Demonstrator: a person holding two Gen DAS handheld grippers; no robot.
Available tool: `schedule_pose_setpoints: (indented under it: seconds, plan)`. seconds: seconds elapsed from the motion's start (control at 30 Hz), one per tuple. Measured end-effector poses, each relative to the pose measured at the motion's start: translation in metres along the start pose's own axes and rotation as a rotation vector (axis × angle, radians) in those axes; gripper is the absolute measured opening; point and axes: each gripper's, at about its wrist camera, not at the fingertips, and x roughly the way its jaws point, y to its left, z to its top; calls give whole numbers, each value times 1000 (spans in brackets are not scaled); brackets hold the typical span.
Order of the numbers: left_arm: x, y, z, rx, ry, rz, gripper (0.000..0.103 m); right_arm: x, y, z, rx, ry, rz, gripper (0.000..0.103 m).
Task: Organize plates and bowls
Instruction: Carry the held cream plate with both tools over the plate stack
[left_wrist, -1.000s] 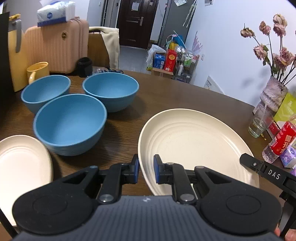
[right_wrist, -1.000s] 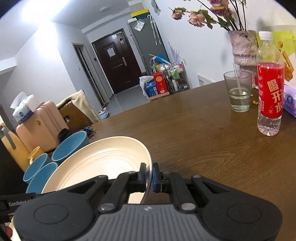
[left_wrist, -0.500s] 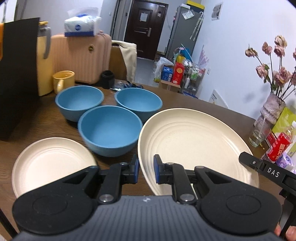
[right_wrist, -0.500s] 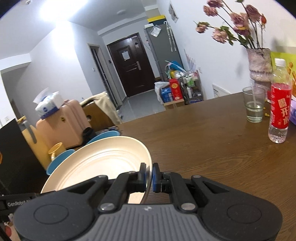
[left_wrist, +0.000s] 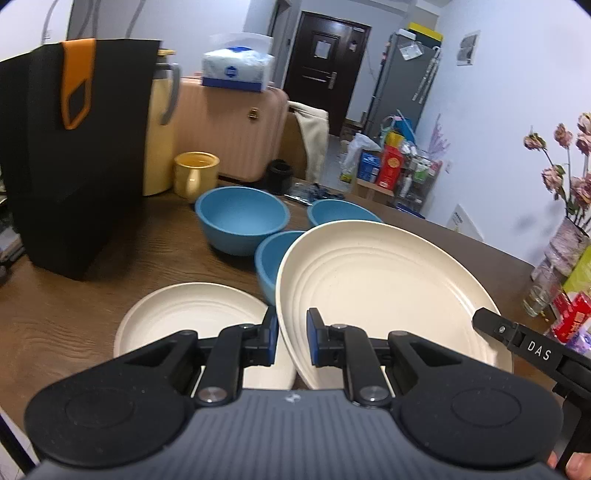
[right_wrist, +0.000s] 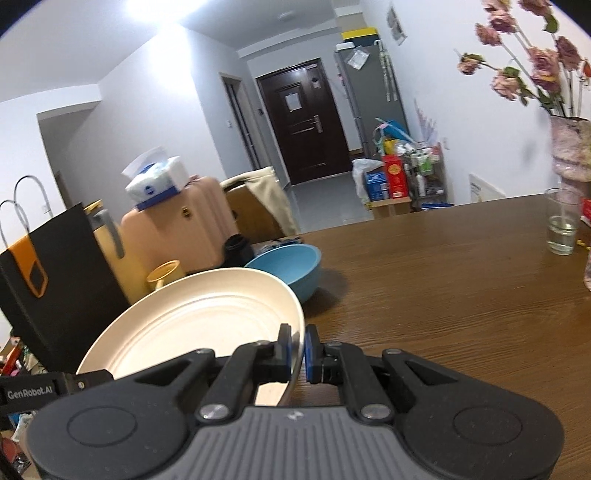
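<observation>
A large cream plate hangs tilted above the brown table, carried from both sides. My left gripper is shut on its left rim. My right gripper is shut on the opposite rim of the same plate. A smaller cream plate lies flat on the table below and left of the held one. Three blue bowls stand behind it: one at the back left, one at the back right, and a nearer one half hidden by the large plate.
A black paper bag, a yellow thermos jug and a yellow mug stand at the table's left. A glass of water and a vase of dried flowers stand at the right. A pink suitcase sits beyond the table.
Both grippers have carried the large plate leftward and a little up. The small plate and bowls now sit under and just left of it; the red bottle has left the right wrist view.
</observation>
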Motion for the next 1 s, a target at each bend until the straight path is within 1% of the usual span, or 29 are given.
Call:
schedule_pose_setpoints:
  seconds: [0.2,0.53,0.77,1.0]
  plan:
    - [-10,33,2,-26,-13,39,16,11,34,-7,-19,24,39,7]
    - [-11,81,5,-64,-15,78,16,30,80,-21,-61,65,72,7]
    - [-6,108,-2,-83,2,93,16,47,102,-32,-87,99,77,8]
    - [5,126,-7,-89,23,104,16,65,112,-46,-90,133,79,8]
